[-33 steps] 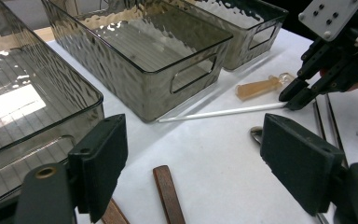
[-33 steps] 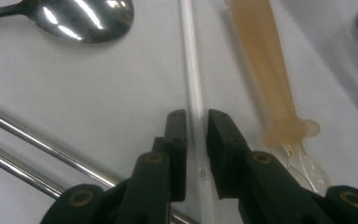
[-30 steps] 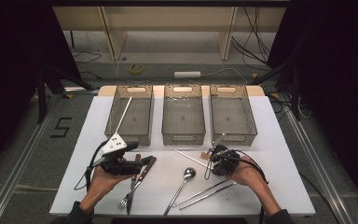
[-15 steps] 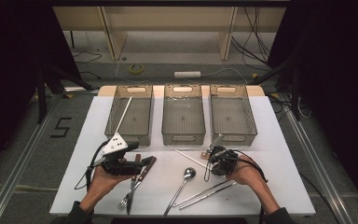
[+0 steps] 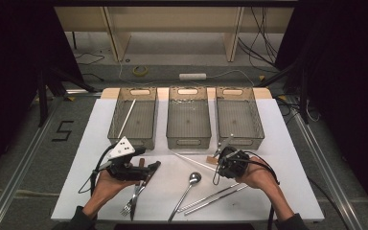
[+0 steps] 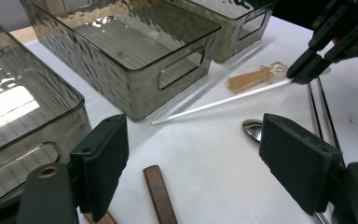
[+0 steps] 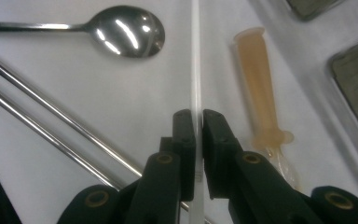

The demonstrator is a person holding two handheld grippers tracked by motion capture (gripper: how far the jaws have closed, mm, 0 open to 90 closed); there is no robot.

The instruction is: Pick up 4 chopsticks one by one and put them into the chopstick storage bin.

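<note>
Clamping the white stick (image 7: 196, 70), your right gripper (image 7: 198, 122) has the spoon (image 7: 126, 31) to its left; your left gripper (image 6: 193, 158) gapes wide.

1. The white stick (image 7: 196, 70) is seen as smooth, matt plastic, pinched between the matt black plastic jaws of the right gripper (image 7: 198, 122).
2. Beside the stick, the spoon (image 7: 126, 31) is shown in polished, mirror-bright metal.
3. The two thin rods (image 7: 51, 126) beyond the spoon are rendered in glossy metal.
4. On the stick's other side, a translucent amber plastic handle (image 7: 258, 84) is seen, smooth and slightly glossy.
5. The bins (image 6: 135, 51) are made of smoky, rippled clear plastic.
6. The table cover (image 6: 214, 154) appears matt white.
</note>
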